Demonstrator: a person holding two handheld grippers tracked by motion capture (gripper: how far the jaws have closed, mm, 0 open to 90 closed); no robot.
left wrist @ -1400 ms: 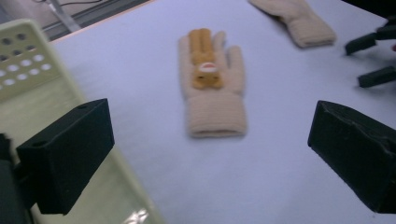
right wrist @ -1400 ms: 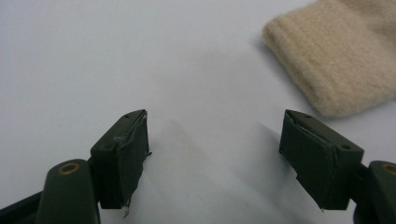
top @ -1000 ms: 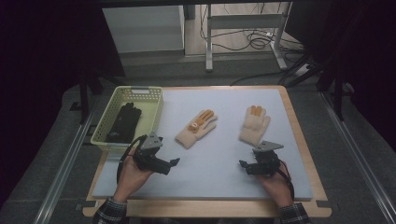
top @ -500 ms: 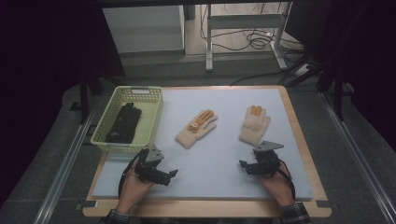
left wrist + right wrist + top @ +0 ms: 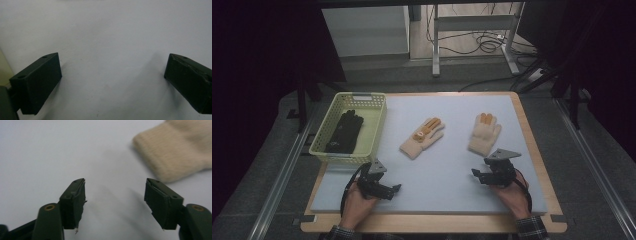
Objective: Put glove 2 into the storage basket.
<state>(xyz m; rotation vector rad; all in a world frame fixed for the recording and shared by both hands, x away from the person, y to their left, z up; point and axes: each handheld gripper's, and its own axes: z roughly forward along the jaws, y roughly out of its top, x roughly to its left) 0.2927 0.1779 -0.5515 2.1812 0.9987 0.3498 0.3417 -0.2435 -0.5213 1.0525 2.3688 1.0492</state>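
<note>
Two cream gloves lie mid-frame on the mat; our right gripper, lower right, has been narrowing its empty, still-parted jaws, our left gripper gapes empty, so we should centre the near cuff before pinching.

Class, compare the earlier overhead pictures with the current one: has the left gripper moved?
Yes. The left gripper has drawn back from the basket toward the table's near edge.
</note>
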